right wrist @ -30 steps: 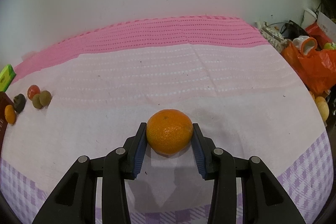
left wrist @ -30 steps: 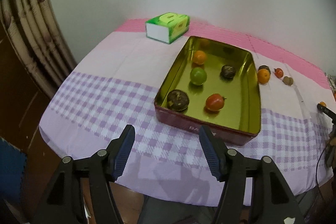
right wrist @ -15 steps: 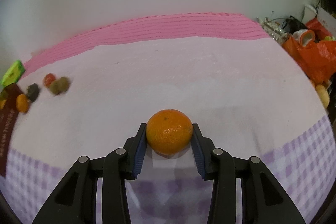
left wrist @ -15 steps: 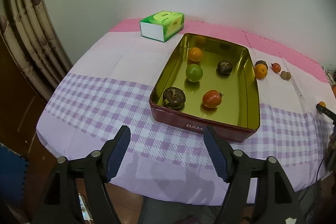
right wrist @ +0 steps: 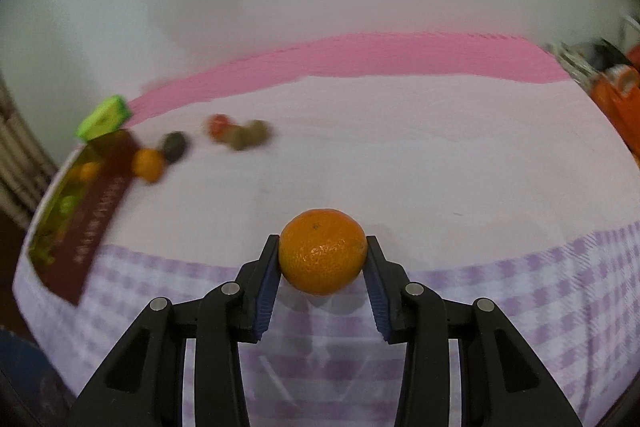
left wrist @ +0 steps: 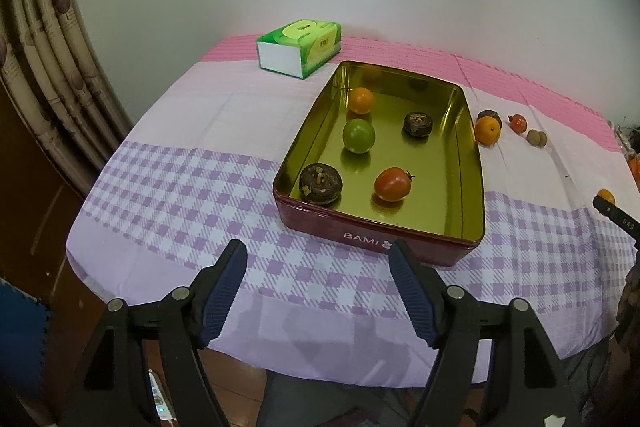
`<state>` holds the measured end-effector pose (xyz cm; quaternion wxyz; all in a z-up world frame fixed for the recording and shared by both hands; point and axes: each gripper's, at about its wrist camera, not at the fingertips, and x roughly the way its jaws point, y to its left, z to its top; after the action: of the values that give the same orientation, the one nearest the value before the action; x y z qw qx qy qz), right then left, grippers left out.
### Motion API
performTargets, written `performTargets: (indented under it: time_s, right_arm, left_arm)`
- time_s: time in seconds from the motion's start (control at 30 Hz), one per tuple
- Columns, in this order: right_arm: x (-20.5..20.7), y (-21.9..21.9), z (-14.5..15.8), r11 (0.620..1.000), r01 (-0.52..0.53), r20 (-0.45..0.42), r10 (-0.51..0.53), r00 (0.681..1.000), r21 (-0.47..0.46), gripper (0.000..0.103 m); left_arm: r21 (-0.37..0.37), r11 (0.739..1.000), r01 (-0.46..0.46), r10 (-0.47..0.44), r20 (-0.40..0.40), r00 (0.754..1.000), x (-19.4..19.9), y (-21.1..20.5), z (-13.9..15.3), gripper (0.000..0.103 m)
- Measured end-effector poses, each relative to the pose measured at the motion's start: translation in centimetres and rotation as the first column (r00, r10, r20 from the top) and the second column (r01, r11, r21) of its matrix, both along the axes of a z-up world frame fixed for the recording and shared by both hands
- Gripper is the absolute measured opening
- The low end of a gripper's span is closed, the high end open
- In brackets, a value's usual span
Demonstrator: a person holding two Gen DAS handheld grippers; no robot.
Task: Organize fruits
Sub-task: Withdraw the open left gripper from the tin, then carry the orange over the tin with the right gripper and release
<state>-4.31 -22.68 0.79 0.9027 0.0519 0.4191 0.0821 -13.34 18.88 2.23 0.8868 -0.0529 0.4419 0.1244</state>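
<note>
Above the near checked edge of the surface [right wrist: 520,287], the right gripper [right wrist: 322,277] is clamping its jaws on an orange [right wrist: 322,251]. Leftward, the tin [left wrist: 372,237] is offering bare floor; the left gripper [left wrist: 318,291], empty, has just been spreading its jaws.

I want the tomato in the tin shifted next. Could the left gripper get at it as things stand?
Probably yes. The left gripper is open and empty, its jaws having just widened, in front of the open tin. The tomato lies apart from the other fruit, with only the low near wall to clear.
</note>
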Motion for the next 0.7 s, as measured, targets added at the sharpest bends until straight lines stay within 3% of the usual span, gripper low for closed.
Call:
performTargets:
  time_s: [0.17,0.4,0.57,0.7]
  right_arm:
    - [-0.2,6.6,2.8,0.989,-0.150,0.049,0.150,0.987,-0.008,0.041]
    - [0.2,16.9,6.0,0.925,-0.379,0.091,0.381,0.920,-0.038,0.041]
    - [1.4,21.5,5.7,0.889,-0.454,0.060,0.457,0.887,-0.056,0.041]
    - [2.8,23.8,4.6,0.881,-0.467,0.020,0.470,0.883,-0.072,0.041]
  left_arm:
    - [-0.013,1.000,-0.002,0.002,-0.009,1.000,0.1,0.3,0.0,0.072]
    - [-0.019,1.000,-0.001,0.000,-0.012,1.000,0.1,0.5,0.0,0.075]
    - [-0.023,1.000,-0.008,0.008,-0.009,1.000,0.1,0.7,0.0,0.076]
    - [-0.033,0.999,-0.017,0.016,-0.018,1.000,0.2,0.9,-0.1,0.076]
